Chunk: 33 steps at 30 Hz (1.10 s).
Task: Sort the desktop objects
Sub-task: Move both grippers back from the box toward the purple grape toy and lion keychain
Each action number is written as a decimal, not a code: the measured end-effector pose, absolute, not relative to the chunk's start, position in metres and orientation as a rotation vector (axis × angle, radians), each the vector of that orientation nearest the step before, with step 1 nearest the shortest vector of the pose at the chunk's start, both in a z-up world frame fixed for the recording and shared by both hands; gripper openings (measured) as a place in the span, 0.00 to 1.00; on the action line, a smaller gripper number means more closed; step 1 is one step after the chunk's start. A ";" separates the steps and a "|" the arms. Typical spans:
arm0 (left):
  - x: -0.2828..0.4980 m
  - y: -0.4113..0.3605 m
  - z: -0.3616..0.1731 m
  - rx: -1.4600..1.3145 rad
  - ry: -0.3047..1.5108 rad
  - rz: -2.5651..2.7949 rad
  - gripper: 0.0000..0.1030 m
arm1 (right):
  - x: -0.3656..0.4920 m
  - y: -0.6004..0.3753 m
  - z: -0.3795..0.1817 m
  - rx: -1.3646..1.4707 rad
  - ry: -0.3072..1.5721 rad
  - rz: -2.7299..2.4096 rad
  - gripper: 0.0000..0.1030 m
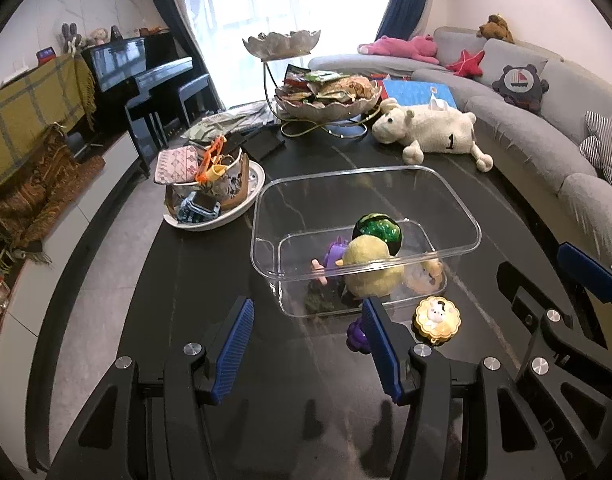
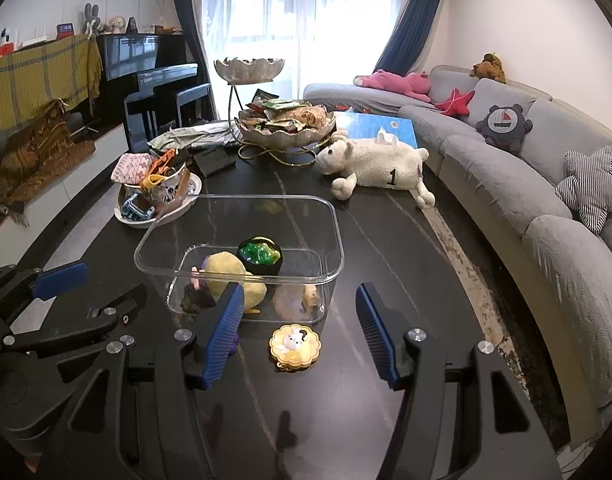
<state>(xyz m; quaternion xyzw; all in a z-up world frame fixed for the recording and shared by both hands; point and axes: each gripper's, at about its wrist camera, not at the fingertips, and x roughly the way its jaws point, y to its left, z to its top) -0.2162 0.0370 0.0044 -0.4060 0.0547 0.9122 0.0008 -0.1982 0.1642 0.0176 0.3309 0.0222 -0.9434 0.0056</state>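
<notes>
A clear plastic box (image 1: 366, 170) (image 2: 242, 198) stands mid-table, holding a yellow plush (image 1: 370, 268) (image 2: 230, 272), a green-and-black ball (image 1: 378, 232) (image 2: 260, 254) and a purple toy (image 1: 334, 254). In front of it lie a yellow scalloped compact (image 1: 438, 320) (image 2: 295, 346) and a purple grape toy (image 1: 356, 334), half hidden by a finger. My left gripper (image 1: 308, 308) (image 2: 94, 288) hovers open before the box, empty. My right gripper (image 2: 300, 292) (image 1: 546, 276) is open too, its fingers either side of the compact and above it.
A white plush sheep (image 1: 430, 132) lies at the far right of the dark table. A plate with a stuffed floral cup (image 1: 210, 184) sits left of the box. A tiered snack bowl (image 1: 326, 96) stands at the back. A grey sofa (image 2: 506, 184) runs along the right.
</notes>
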 end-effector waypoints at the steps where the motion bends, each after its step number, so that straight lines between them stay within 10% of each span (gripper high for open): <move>1: -0.217 0.037 0.003 -1.281 0.171 2.860 0.51 | -0.199 0.164 0.016 1.042 0.071 -2.951 0.55; 33: -0.244 0.051 -0.067 -1.526 0.172 2.716 0.51 | -0.221 0.179 -0.046 1.285 0.043 -2.871 0.55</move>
